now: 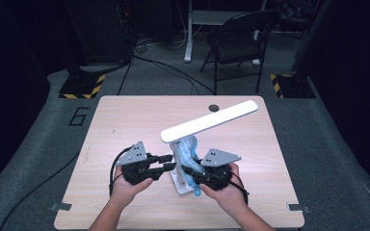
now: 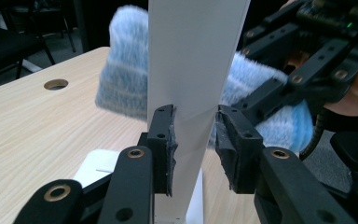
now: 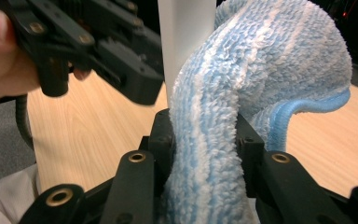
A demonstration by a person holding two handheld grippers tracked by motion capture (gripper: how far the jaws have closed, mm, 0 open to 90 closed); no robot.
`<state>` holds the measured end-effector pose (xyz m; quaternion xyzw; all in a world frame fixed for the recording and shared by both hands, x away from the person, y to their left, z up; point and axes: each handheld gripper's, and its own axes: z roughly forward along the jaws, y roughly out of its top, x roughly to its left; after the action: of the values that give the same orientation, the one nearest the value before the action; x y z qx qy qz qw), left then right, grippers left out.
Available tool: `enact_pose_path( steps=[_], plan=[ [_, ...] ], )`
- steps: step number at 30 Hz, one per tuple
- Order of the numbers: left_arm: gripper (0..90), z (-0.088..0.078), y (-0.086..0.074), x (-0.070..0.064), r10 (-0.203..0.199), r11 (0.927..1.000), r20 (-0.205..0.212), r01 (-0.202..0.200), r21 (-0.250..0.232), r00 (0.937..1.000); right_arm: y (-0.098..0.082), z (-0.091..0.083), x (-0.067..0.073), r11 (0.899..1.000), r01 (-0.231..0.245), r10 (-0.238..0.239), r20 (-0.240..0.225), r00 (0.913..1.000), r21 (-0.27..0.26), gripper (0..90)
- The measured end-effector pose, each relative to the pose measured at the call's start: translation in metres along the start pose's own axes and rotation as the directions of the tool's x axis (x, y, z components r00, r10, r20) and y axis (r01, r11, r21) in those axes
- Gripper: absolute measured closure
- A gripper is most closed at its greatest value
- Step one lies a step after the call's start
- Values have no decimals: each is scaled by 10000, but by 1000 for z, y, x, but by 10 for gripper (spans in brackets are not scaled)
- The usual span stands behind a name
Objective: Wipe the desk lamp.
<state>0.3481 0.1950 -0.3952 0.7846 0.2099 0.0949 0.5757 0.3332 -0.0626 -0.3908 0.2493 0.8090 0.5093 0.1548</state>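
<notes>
A white desk lamp stands on the wooden table (image 1: 125,120), its long head (image 1: 209,120) slanting up to the right above its upright post (image 1: 176,153) and flat base (image 1: 183,186). My left gripper (image 1: 169,162) is shut on the post (image 2: 193,70), one pad on each side, low down near the base. A fluffy blue-and-white striped cloth (image 1: 189,148) lies against the post's far side (image 2: 121,70). My right gripper (image 1: 189,171) comes in from the right, and its jaws (image 3: 205,135) pinch a fold of the cloth (image 3: 242,70), which bulges over them beside the post (image 3: 184,42).
A round cable hole (image 1: 214,107) sits near the table's far edge, under the lamp head. A black chair (image 1: 238,38) and desk legs stand on the grey floor beyond, with cables trailing across it. Both hands work near the table's front edge.
</notes>
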Motion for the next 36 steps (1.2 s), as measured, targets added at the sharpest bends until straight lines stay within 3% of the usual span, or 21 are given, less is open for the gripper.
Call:
enact_pose_path(
  steps=[8,16,22,29,32,36],
  plan=[
    [675,0,0,0,46,10000,4,-46,9,10000,-18,11,-4,9988,-86,93,-136,9999,488,674],
    [675,0,0,0,24,10000,9,-24,-3,10000,-34,22,-5,9953,-487,496,-95,9987,841,673],
    [675,0,0,0,26,10000,10,-26,-11,10000,-28,18,-5,9952,-268,285,-175,9994,937,673],
    [674,0,0,0,29,10000,-6,-29,2,10000,-16,10,-3,9963,-575,592,-247,9979,639,672],
    [674,0,0,-1,-31,10000,2,31,8,10000,-10,7,-3,9979,-302,310,-135,9994,579,672],
    [674,0,0,-1,-26,10000,-3,26,16,10000,-2,2,-2,9984,-355,361,-144,9992,434,671]
  ],
)
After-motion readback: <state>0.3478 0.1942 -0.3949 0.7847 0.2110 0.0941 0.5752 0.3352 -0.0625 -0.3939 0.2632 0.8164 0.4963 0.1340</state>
